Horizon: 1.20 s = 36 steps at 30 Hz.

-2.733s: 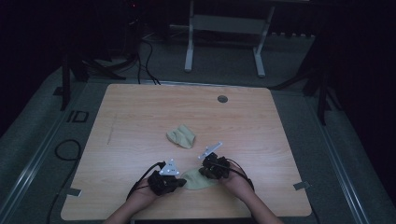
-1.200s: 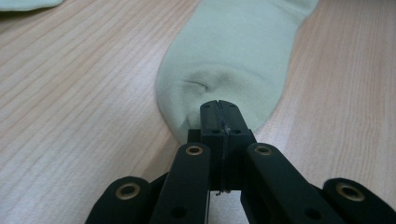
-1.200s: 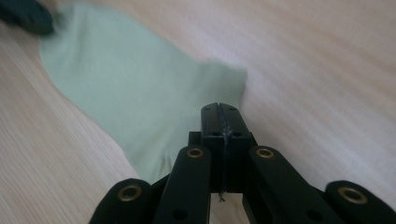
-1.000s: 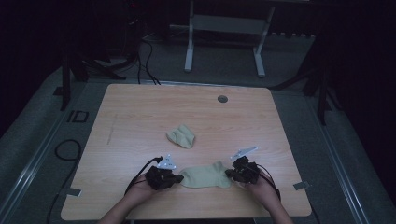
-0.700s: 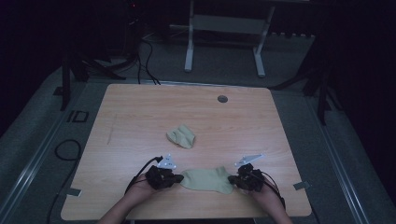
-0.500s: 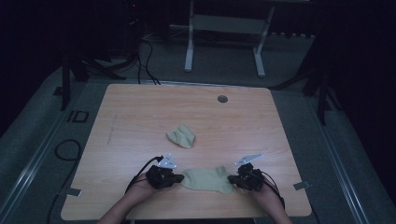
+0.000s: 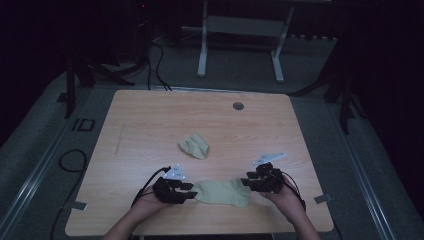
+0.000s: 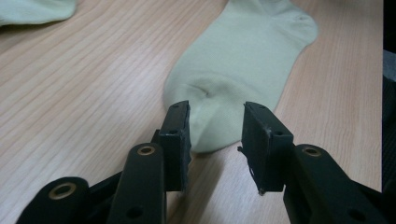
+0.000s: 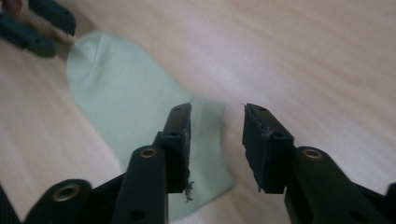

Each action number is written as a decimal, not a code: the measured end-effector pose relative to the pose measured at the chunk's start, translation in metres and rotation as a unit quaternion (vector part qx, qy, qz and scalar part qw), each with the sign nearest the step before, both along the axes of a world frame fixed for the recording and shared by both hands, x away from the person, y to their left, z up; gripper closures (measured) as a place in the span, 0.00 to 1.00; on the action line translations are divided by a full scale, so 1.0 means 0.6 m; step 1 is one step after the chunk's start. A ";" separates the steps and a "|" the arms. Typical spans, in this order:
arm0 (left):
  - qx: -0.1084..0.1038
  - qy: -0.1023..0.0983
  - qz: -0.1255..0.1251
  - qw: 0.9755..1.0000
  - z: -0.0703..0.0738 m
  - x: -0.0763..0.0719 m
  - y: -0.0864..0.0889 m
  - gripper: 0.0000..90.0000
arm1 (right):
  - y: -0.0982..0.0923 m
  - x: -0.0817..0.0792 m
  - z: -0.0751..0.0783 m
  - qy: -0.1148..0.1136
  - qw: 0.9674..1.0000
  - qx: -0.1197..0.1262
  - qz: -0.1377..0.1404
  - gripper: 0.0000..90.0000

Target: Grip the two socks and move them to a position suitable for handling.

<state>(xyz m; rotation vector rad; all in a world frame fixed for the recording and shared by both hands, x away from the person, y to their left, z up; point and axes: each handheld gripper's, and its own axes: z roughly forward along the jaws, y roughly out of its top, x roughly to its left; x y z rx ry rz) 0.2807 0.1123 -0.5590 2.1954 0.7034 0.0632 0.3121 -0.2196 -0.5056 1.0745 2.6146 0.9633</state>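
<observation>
A pale green sock (image 7: 222, 191) lies flat near the table's front edge, stretched between my two grippers. My left gripper (image 7: 189, 190) is at its left end, open. In the left gripper view the sock's (image 8: 233, 70) rounded end reaches just into the gap of that gripper (image 8: 216, 126), and the jaws stand apart from it. My right gripper (image 7: 249, 183) is at the sock's right end, also open. In the right gripper view the sock's (image 9: 126, 102) edge lies under the left jaw of that gripper (image 9: 216, 126). A second, crumpled green sock (image 7: 195, 146) rests mid-table.
The wooden table (image 7: 150, 125) has a round cable hole (image 7: 238, 106) at the back. A white metal frame (image 7: 240, 30) and cables (image 7: 155, 55) stand on the floor beyond it. Both hands come in over the table's front edge.
The right gripper has moved right along the front edge, and the sock that was bunched between the grippers now lies stretched flat. Over the last half second almost nothing moved.
</observation>
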 end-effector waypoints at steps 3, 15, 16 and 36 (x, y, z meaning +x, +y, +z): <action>0.003 -0.002 0.002 1.000 -0.001 -0.003 0.007 0.67 | 0.007 0.016 0.008 -0.006 1.000 0.000 0.000 0.64; 0.003 0.005 0.011 1.000 -0.002 -0.021 0.025 0.65 | 0.073 0.084 0.025 -0.006 1.000 0.000 0.019 0.59; 0.003 0.006 0.013 1.000 -0.003 -0.022 0.027 0.65 | 0.081 0.089 0.027 -0.006 1.000 0.000 0.021 0.59; 0.005 0.015 0.022 1.000 -0.011 -0.027 0.045 0.65 | 0.255 0.177 0.018 0.013 0.997 -0.030 0.067 0.60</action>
